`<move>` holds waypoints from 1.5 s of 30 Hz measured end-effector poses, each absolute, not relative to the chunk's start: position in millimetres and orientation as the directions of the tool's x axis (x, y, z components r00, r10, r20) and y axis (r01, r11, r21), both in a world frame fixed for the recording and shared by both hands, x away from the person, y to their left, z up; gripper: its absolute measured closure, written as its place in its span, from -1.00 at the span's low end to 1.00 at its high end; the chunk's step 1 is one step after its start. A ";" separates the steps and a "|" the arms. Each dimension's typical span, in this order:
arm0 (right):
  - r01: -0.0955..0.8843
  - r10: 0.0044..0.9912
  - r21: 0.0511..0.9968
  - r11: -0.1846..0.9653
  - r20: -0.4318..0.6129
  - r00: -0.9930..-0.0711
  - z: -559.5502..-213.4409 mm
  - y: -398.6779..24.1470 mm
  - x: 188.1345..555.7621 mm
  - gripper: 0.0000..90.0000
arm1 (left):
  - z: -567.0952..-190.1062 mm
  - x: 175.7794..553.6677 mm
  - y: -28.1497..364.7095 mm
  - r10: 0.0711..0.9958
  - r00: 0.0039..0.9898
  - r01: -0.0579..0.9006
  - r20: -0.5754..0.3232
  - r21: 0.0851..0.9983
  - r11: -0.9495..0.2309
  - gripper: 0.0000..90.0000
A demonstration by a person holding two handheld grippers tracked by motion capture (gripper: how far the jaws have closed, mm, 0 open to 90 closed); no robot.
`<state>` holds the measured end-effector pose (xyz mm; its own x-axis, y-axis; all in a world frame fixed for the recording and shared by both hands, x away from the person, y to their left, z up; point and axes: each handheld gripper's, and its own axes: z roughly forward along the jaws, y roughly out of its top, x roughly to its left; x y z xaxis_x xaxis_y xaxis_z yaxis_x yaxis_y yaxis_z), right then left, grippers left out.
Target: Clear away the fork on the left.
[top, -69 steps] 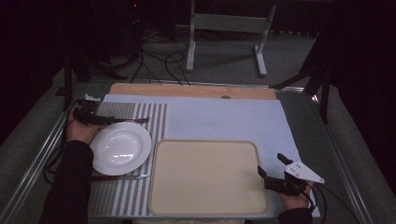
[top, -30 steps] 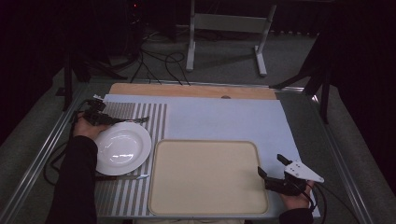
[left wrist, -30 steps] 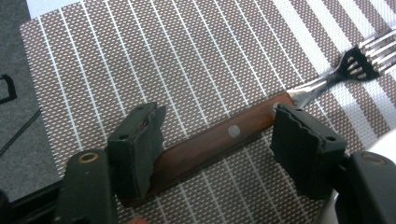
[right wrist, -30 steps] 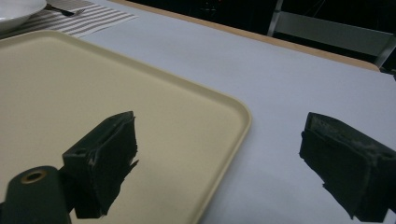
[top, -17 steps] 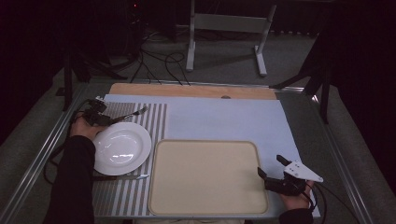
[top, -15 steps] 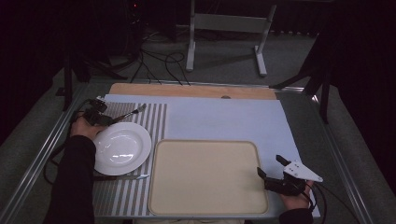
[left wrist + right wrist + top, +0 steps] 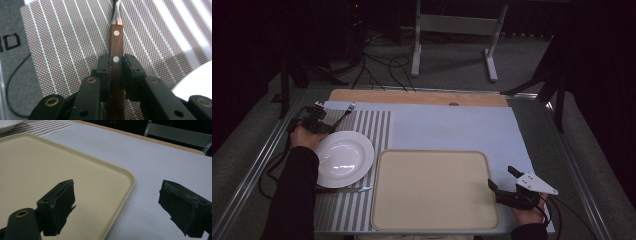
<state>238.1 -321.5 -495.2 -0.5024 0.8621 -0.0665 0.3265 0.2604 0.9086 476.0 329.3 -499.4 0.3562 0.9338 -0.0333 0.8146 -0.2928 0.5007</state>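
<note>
Right gripper (image 7: 506,186), jaws wide and empty, rests beside the bare tray (image 7: 434,187). Past the plate (image 7: 343,158), left gripper (image 7: 115,65) has just clamped the fork (image 7: 116,47) handle over the striped mat (image 7: 372,131). Grasp done; placing remains.

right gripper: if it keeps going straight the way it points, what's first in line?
Probably nothing close: the right gripper, jaws open, straddles the tray corner rim and points over bare blue mat toward the wooden far edge. Depth is unclear.
</note>
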 end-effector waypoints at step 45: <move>0.324 0.856 0.913 0.250 -0.052 -0.515 -494.1 -317.7 238.4 -0.70 | -439.3 401.0 305.1 0.935 0.334 0.608 -0.119 0.785 -0.118 0.71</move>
